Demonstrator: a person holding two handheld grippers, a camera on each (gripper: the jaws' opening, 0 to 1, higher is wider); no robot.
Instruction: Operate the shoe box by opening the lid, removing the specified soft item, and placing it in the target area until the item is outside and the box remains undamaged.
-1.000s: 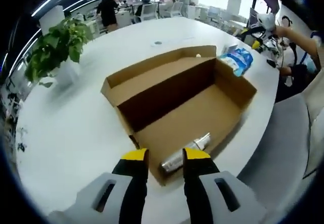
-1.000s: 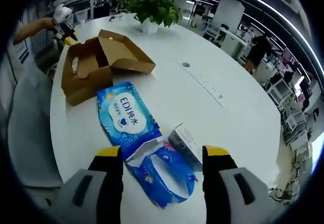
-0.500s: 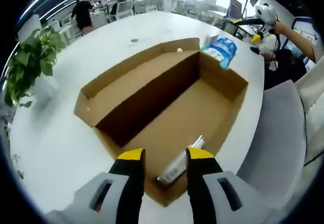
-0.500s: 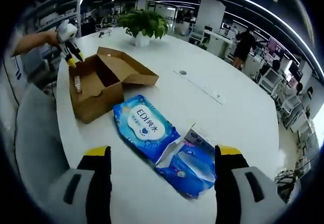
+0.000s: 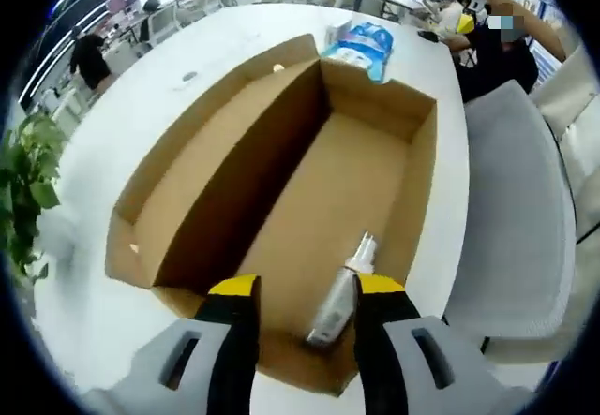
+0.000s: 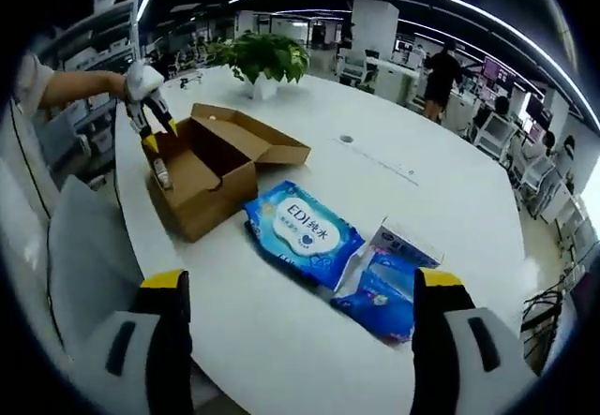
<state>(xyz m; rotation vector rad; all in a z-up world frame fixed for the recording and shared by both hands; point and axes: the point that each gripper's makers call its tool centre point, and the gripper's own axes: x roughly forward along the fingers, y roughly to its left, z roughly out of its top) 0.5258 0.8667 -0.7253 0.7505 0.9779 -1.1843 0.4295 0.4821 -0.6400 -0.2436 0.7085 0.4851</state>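
Observation:
The brown shoe box [image 5: 234, 167] stands open on the white table, its lid folded flat to the left. Inside, near the front wall, lies a silvery tube-shaped item [image 5: 342, 291]. My left gripper [image 5: 298, 288] hovers open just above that end of the box, its yellow-tipped jaws on either side of the item without touching it. In the right gripper view the same box [image 6: 206, 167] sits far left with the left gripper [image 6: 148, 111] over it. My right gripper [image 6: 302, 282] is held wide open above the table, nothing between its jaws.
A blue wet-wipes pack [image 6: 305, 232], a smaller blue pack [image 6: 386, 293] and a small white carton [image 6: 405, 244] lie on the table. A potted plant [image 6: 261, 57] stands at the far side. A grey chair [image 5: 516, 200] is beside the table edge. People sit in the background.
My left gripper has moved forward and over the box, looking more steeply down onto the silvery item. My right gripper has pulled back and up from the blue packs, still wide open.

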